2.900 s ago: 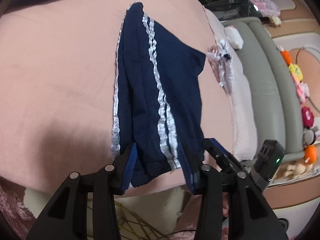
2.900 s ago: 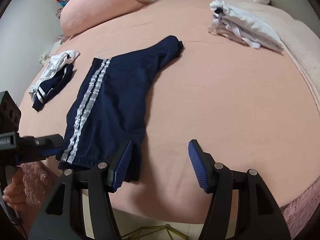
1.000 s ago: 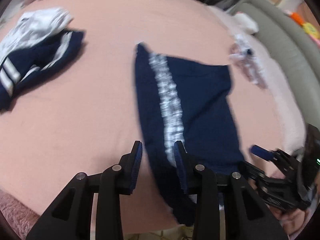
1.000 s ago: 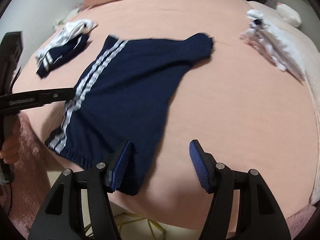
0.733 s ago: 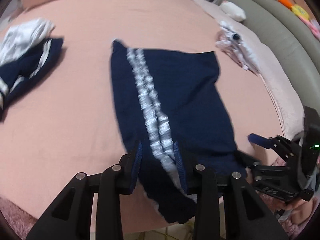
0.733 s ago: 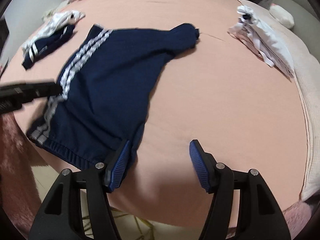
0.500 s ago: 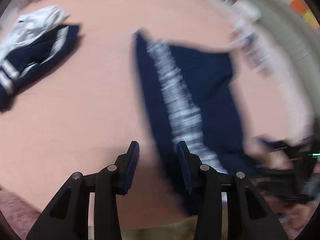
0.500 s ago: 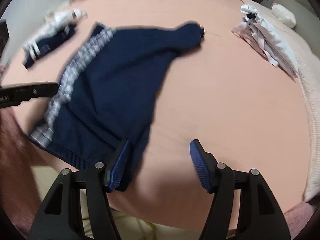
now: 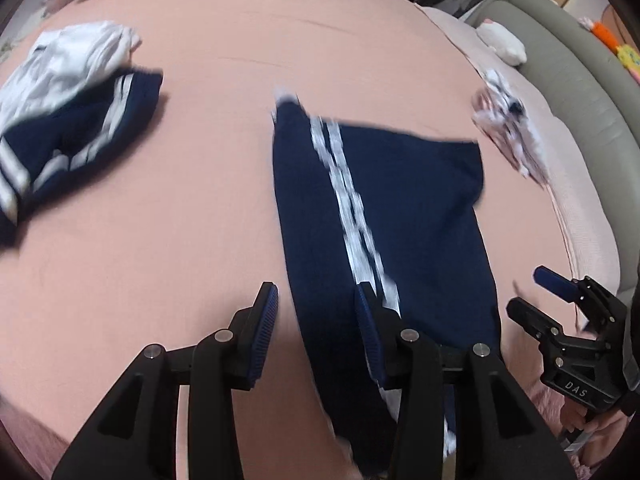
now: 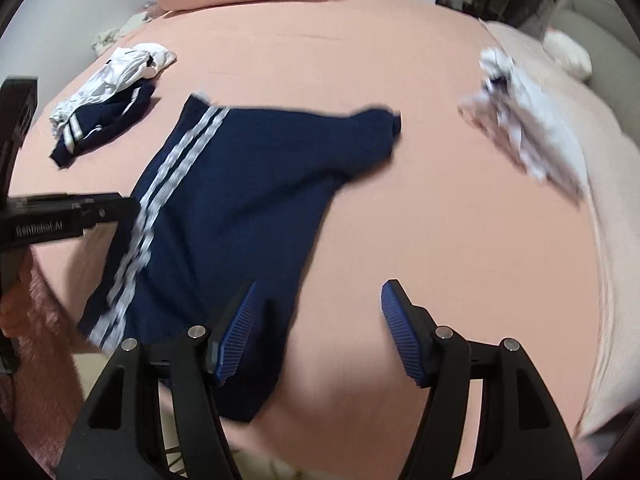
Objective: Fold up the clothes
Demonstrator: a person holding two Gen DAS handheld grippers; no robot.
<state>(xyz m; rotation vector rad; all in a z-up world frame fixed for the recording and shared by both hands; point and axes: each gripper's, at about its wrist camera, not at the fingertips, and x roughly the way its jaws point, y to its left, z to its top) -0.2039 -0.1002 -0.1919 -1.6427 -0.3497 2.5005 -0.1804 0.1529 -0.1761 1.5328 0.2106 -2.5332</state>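
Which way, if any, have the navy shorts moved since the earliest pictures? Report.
Yes. The navy shorts have slid toward the near edge of the bed: pink sheet once showed below their waistband; now it overhangs that edge.

Your left wrist camera looks forward and down from the bed's near edge, close over the navy shorts (image 9: 384,208) on the pink bed (image 9: 168,240), with the right gripper (image 9: 532,296) at its right border. Your right wrist camera faces the same way from further right, sharing those shorts (image 10: 248,184), the left gripper (image 10: 116,208) and both clothing piles.
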